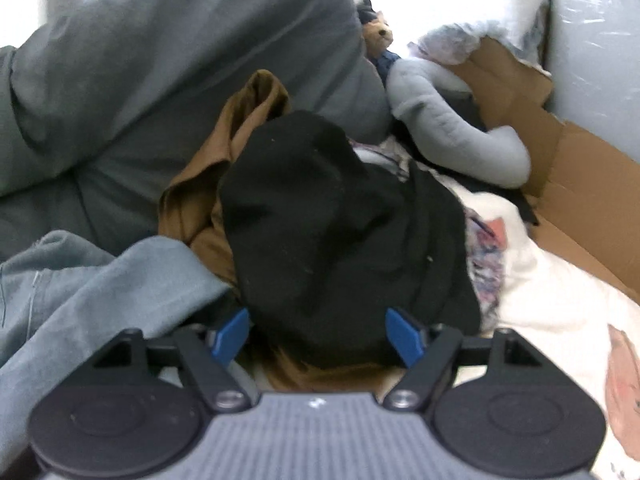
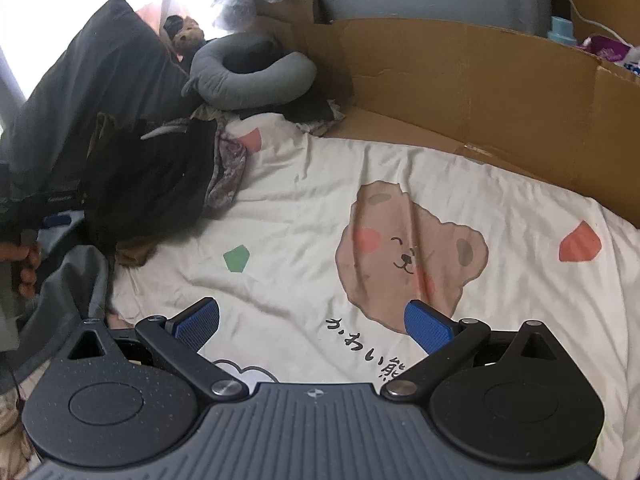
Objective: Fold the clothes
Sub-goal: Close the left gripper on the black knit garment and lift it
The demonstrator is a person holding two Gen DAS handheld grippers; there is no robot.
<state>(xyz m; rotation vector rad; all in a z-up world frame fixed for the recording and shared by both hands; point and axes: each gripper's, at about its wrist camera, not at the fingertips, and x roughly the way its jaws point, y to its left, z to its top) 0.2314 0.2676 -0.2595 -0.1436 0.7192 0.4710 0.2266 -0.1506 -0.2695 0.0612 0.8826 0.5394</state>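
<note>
A pile of clothes lies on a bed: a black garment [image 1: 328, 216] on top, a brown garment [image 1: 224, 152] under it, a blue-grey one [image 1: 80, 288] at the left. My left gripper [image 1: 318, 334] is open, its blue pads either side of the black garment's near edge. In the right wrist view the same dark pile [image 2: 148, 184] sits at the left. My right gripper [image 2: 312, 324] is open and empty above the white bear-print sheet [image 2: 400, 248].
A grey pillow [image 1: 160, 60] and a grey neck pillow [image 2: 248, 76] lie at the back. Cardboard [image 2: 460, 80] lines the right side. A small teddy [image 2: 188, 36] sits far back. A hand [image 2: 24, 264] holding the left gripper shows at the left edge.
</note>
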